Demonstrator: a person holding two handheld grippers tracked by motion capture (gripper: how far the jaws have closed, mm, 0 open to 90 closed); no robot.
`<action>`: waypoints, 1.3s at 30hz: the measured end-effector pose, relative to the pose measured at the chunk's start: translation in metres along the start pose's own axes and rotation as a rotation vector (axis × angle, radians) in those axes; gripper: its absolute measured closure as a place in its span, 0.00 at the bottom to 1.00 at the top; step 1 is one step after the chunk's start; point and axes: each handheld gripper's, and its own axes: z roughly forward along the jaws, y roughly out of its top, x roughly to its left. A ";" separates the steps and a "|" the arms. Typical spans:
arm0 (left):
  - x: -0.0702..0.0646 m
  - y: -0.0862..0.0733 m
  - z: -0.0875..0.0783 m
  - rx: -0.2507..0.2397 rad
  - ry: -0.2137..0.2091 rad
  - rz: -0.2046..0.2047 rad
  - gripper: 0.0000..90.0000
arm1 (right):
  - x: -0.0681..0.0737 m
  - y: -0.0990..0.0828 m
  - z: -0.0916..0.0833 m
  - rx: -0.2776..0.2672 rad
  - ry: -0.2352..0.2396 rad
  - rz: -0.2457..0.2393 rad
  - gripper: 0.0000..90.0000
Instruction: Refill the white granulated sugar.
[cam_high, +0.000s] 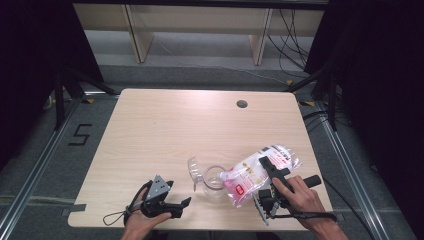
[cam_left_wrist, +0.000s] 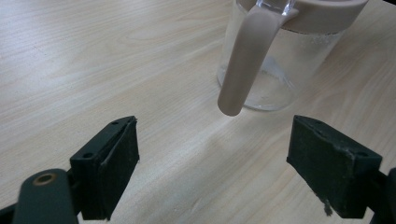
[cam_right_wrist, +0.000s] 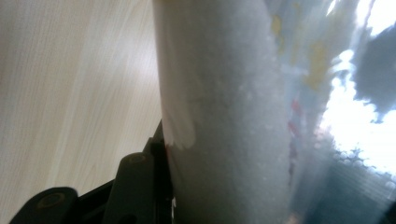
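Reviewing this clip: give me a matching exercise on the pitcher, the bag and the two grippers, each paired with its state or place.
Things:
1. clear pitcher
2. bag of white granules
3. left gripper
4. right gripper

States:
A. clamped on the bag, which is tipped toward the pitcher's mouth
B. jaws wide apart, nothing between them, aimed at the beige handle
C. stands upright on the table, lid open
D. held tilted, its lower end over the pitcher

Pairs: 1-C, 2-D, 3-B, 4-A

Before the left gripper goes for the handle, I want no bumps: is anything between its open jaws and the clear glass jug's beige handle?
Nothing visible: bare wooden table lies between the left gripper and the beige handle.
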 end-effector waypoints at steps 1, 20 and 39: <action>0.000 0.000 0.000 -0.001 0.000 -0.002 0.18 | 0.001 0.000 0.000 0.006 0.003 0.013 0.63; 0.000 0.000 0.000 -0.003 -0.003 -0.001 0.18 | 0.007 0.001 0.001 0.019 -0.013 -0.009 0.63; 0.001 0.000 0.000 -0.002 0.000 0.011 0.18 | 0.000 0.002 0.001 0.016 -0.022 -0.049 0.64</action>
